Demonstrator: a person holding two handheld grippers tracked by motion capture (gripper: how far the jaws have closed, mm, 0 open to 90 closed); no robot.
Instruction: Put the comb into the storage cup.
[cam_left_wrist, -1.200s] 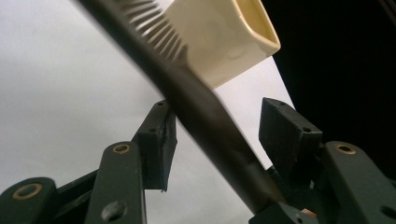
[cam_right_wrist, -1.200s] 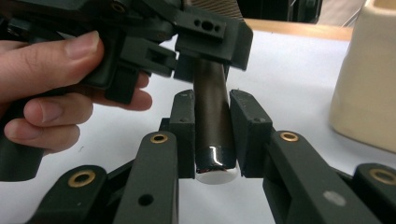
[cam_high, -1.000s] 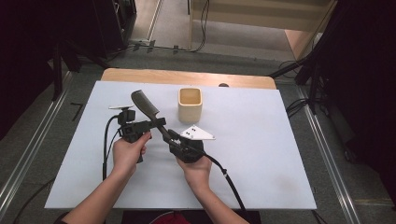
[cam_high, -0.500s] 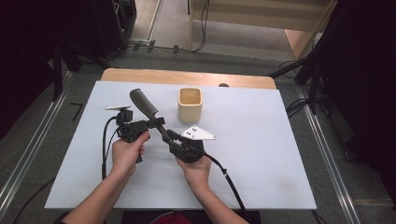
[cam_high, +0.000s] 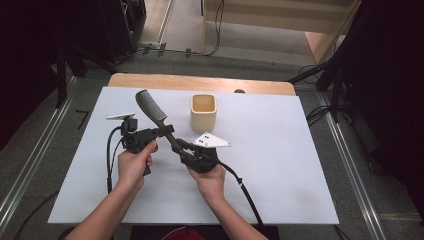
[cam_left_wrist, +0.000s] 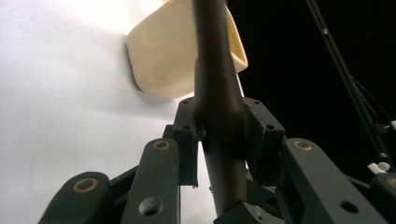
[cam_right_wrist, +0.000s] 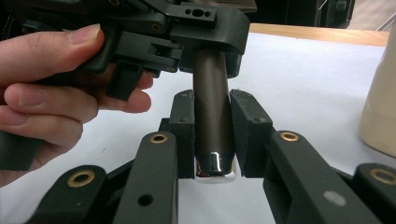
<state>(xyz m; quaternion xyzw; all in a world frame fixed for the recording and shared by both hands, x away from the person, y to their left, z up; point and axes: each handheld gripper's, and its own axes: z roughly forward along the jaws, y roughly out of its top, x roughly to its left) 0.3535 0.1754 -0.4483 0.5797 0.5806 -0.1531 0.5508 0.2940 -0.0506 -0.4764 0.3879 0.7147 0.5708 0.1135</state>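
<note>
High view: both grippers meet over the middle of the white table (cam_high: 280, 165), each clamped on the same dark comb (cam_high: 152, 112), which slants up and away toward the far left, its toothed head lifted off the surface. The left gripper (cam_high: 161, 132) has just been closing, and its pads now press the comb's handle from both sides farther up the shaft; the left hand (cam_high: 134, 162) wraps the grip below it. The right gripper (cam_high: 181, 146), held by the right hand (cam_high: 210, 180), pinches the handle at its lower end. Left gripper view shows the handle (cam_left_wrist: 218, 121) running straight up between the two black jaws, with the cream square cup (cam_left_wrist: 163, 56) behind it on the table. Right gripper view has the handle's butt (cam_right_wrist: 212, 140), with what looks like a shiny metal cap at its tip, squeezed between the jaws, and the other gripper's body (cam_right_wrist: 187, 32) gripping the shaft just above, fingers (cam_right_wrist: 56, 51) of the left hand beside it. The cup (cam_high: 203, 111) stands upright just beyond the grippers, apart from the comb. A grey three-cornered plate (cam_high: 212, 140) sits on top of the right gripper.
</note>
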